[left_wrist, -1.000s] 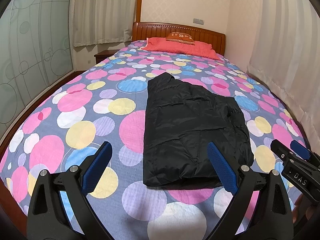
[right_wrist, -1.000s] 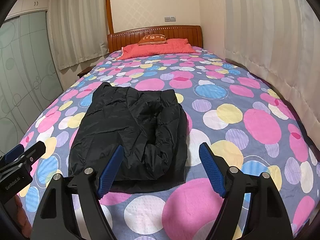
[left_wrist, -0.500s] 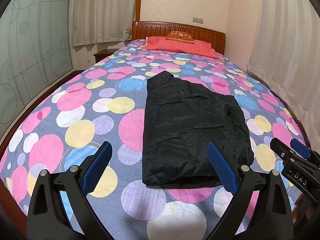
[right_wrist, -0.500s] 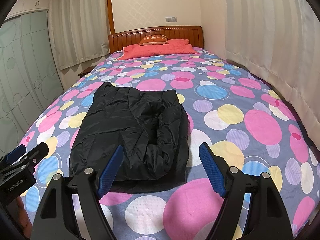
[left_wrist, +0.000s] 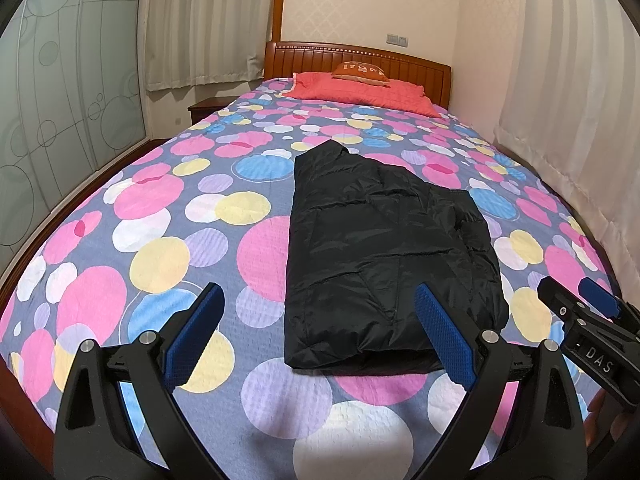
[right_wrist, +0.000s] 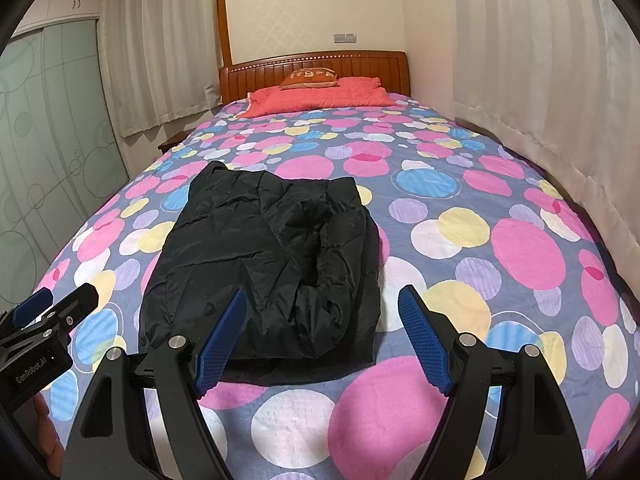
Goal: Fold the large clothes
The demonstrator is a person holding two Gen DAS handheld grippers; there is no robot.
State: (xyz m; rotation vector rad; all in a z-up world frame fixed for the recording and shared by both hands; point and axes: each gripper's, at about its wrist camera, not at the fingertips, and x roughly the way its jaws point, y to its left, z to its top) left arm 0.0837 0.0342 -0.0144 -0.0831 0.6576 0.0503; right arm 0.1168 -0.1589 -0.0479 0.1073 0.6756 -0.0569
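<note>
Left gripper [left_wrist: 316, 334] and right gripper [right_wrist: 322, 338] both spread wide, holding nothing, hovering at bed's foot. Ahead between them, black jacket [left_wrist: 384, 252] lying folded lengthwise on spotted bedspread [left_wrist: 168, 216], likely awaiting crosswise fold.

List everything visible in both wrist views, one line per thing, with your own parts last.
jacket: 1, black, folded, lying on the bedspread near the foot of the bed
bedspread: 1, grey-blue with pink, yellow, blue and white circles, covering the bed
pillow: 1, red, at the headboard
cushion: 1, orange, on the pillow
headboard: 1, brown wood, far end
nightstand: 1, dark wood, left of the bed
curtains: cream, on both sides
left claw: 1, black with blue pads, open, above the bed foot
right claw: 1, same colours, open, empty
</note>
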